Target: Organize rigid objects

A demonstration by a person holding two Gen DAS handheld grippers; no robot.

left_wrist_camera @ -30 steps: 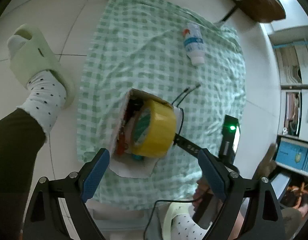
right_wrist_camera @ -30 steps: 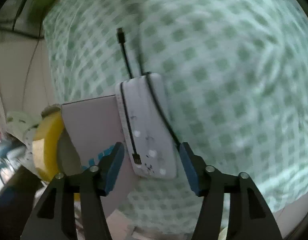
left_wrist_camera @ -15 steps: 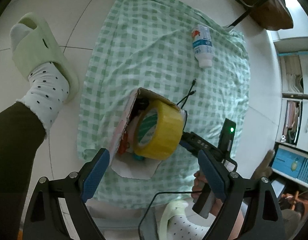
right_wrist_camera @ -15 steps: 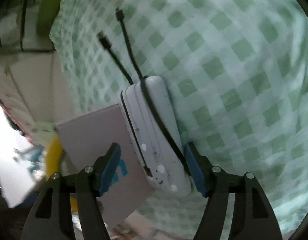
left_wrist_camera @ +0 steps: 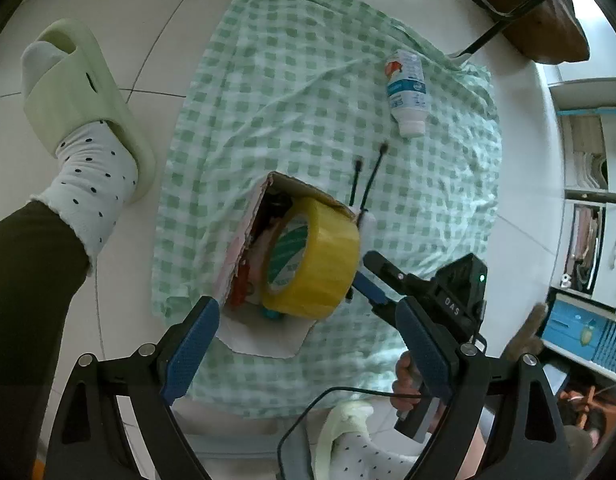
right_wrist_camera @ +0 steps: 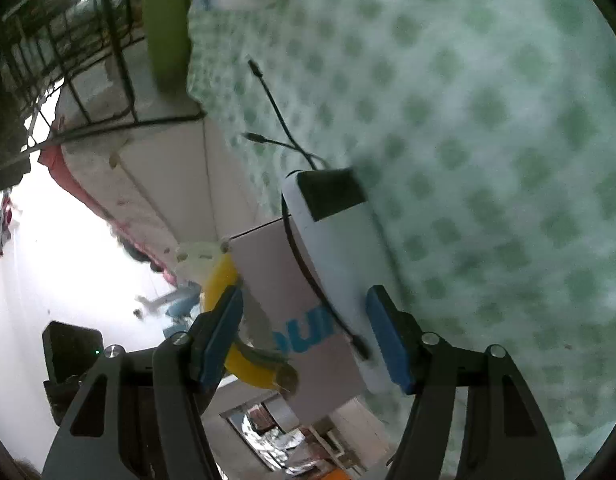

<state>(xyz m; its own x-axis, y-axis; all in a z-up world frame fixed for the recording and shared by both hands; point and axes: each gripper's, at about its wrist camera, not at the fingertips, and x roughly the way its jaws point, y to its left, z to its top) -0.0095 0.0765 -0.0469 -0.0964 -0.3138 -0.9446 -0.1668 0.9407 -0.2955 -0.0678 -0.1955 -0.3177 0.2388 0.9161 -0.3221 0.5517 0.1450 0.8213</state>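
Checked cloth [left_wrist_camera: 292, 92] on floor: my right gripper [right_wrist_camera: 304, 334] straddles power bank [right_wrist_camera: 339, 264] beside box [left_wrist_camera: 268, 216] w/ jaws just narrowing, pads not touching, for pickup; left gripper [left_wrist_camera: 308, 340] wide, empty.

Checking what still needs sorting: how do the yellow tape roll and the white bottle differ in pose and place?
The yellow tape roll stands on edge, sticking out of the cardboard box; the white bottle lies flat on the checked cloth, apart from the box. The roll is plain yellow, the bottle white with a printed label. Neither is gripped.

glossy white tiled floor [left_wrist_camera: 156, 36], shelving [left_wrist_camera: 587, 208] beside
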